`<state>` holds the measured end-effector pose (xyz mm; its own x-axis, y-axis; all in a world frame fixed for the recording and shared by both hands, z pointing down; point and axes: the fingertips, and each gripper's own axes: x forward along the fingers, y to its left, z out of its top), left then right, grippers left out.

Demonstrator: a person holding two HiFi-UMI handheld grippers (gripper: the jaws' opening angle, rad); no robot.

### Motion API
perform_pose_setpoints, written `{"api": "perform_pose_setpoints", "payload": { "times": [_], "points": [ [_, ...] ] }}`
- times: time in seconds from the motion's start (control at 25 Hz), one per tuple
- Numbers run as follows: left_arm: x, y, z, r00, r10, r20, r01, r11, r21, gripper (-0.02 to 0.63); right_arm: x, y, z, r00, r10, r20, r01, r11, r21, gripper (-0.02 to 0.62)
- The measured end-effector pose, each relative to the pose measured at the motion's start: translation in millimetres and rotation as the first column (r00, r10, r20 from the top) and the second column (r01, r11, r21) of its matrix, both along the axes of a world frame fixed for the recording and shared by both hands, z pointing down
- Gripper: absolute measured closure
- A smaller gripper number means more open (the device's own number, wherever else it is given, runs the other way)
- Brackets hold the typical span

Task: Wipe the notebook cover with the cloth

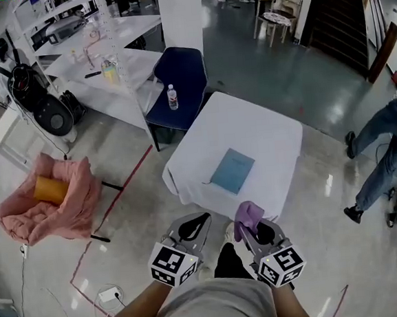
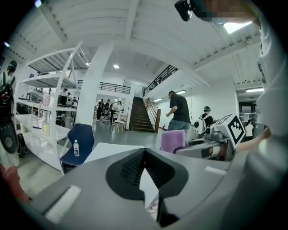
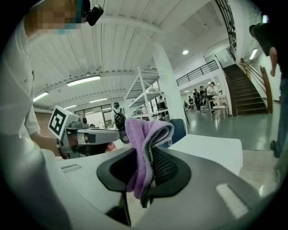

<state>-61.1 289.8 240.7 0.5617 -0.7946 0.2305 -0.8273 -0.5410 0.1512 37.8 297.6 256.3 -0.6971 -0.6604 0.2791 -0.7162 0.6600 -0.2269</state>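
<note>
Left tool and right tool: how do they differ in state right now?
The right tool is shut on the folded purple cloth, which sticks out past its tips; the left tool is shut on nothing. Cloth fills the gap between the right tool's jaws, while the left tool's tips meet. Both are held close to the person, short of the white table, with the blue notebook untouched.
</note>
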Motion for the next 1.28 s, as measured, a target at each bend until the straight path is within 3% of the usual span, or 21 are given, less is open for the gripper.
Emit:
{"api": "perform_pose_setpoints", "payload": {
  "times": [0.48,0.84,1.28],
  "points": [
    [18,-110,10,1.0,-0.016,0.006,0.016,0.999,-0.032,0.606,25,-116,8,1.0,0.005,0.0,-0.005,1.0,-0.021,0.489],
    [53,-198,1,0.999,-0.045,0.009,0.045,0.999,-0.03,0.606,61,-207,3,1.0,-0.019,0.016,0.019,1.0,-0.023,0.489],
    [78,-261,2,0.997,-0.067,0.034,0.067,0.997,-0.023,0.606,89,-267,3,0.997,-0.057,0.053,0.057,0.998,-0.005,0.489]
  ]
}}
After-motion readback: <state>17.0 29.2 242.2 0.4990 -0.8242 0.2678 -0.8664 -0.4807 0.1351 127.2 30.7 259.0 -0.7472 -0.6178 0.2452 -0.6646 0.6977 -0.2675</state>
